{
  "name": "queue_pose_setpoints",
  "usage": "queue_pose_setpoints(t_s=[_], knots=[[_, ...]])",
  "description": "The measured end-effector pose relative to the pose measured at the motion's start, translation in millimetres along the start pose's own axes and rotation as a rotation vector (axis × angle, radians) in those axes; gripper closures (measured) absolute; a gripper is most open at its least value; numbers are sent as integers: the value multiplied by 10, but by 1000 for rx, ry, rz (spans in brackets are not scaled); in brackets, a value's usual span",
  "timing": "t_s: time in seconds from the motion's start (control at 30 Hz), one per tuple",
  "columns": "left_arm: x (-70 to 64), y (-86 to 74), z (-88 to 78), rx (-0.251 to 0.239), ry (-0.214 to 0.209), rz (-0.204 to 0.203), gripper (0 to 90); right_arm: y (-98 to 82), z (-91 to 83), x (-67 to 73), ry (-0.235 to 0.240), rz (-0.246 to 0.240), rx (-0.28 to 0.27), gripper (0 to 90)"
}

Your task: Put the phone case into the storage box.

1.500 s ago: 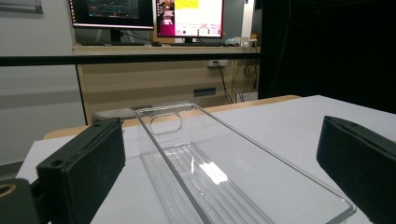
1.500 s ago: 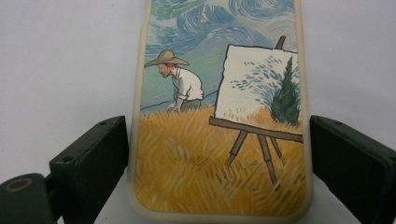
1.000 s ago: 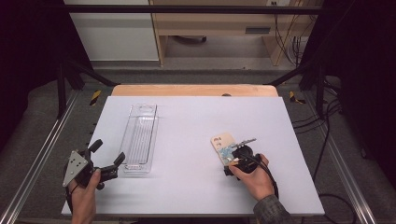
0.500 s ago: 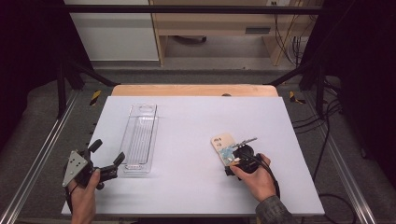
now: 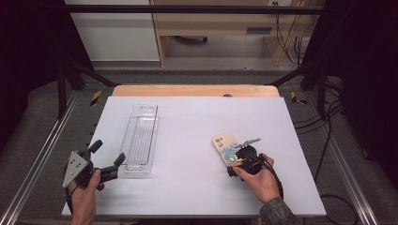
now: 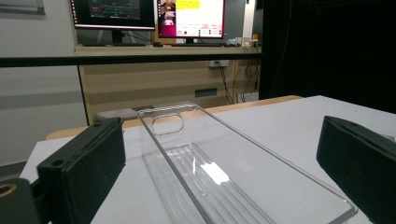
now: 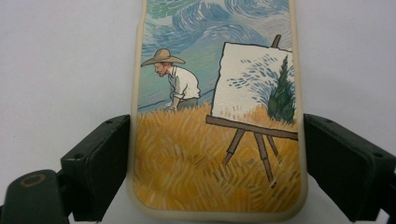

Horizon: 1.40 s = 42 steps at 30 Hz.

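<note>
— Starting at the near edge: what do the hands hold?

— Two grippers. At about seven o'clock on the table [image 5: 197, 117] the left gripper [image 5: 109, 153] sits in the person's left hand [image 5: 84, 194], jaws spread wide with nothing between them. In its own view the two black pads stand far apart, and the clear tray [image 6: 224, 172] runs away between them, untouched.

— And the right?

— At about five o'clock the right gripper [image 5: 239, 157] is in the right hand [image 5: 260, 180]. Its jaws stand wide on either side of the phone case [image 7: 217, 121], each pad right at a long edge of the case, near its lower end. Both pads look to be touching; I cannot tell how hard they press.

— Where does the case lie?

— Flat on the white table, printed side up, its camera end towards eleven o'clock from the gripper.

— Further out?

— The tray [image 5: 141, 138] lies lengthwise just beyond the left gripper, hang-hole end towards twelve. Tray and case are well apart.
</note>
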State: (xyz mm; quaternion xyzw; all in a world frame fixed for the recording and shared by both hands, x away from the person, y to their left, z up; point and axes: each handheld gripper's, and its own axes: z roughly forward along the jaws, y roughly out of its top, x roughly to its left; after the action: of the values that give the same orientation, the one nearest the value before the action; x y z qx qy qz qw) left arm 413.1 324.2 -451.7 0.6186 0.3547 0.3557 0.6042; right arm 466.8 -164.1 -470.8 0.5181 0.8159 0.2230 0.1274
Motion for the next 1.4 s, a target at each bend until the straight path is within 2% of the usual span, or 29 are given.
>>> queue_pose_setpoints(t_s=[0.3, 0.43, 0.47, 0.5, 0.6, 0.73, 0.8, 0.83, 0.97, 1.03, 1.1, 1.27, 1.4], knots=[[-4, 16, -7, 0, 1, 2, 11, 25, -86, -7, -5, -28, -77, 118], [-8, 29, -12, 1, 7, 7, 11, 40, -156, -5, -13, -41, -142, 118], [-8, 29, -12, 1, 7, 7, 11, 40, -156, -5, -13, -41, -142, 118], [-15, 34, -17, 6, 7, 11, 11, 45, -192, -7, -13, -56, -182, 118], [-33, 39, -19, 11, 5, 16, 12, 47, -232, -14, -16, -60, -233, 118], [-43, 44, -31, 13, 5, 15, 12, 40, -261, -28, -10, -58, -297, 118], [-47, 49, -42, 14, 7, 9, 12, 36, -262, -28, -10, -50, -309, 118], [-50, 57, -59, 16, 11, 5, 12, 23, -264, -32, -4, -50, -340, 118], [-58, 74, -85, 18, 20, -9, 12, -2, -257, -34, 1, -55, -396, 118], [-60, 75, -86, 18, 19, -13, 12, -9, -256, -31, -1, -50, -403, 118], [-69, 76, -83, 26, 20, -12, 12, -28, -249, -38, 6, -50, -447, 118], [-97, 90, -71, 23, 18, -10, 12, -51, -240, -41, 4, -47, -486, 118], [-100, 122, -73, 23, 16, -17, 12, -84, -269, -13, 19, -55, -545, 117]])
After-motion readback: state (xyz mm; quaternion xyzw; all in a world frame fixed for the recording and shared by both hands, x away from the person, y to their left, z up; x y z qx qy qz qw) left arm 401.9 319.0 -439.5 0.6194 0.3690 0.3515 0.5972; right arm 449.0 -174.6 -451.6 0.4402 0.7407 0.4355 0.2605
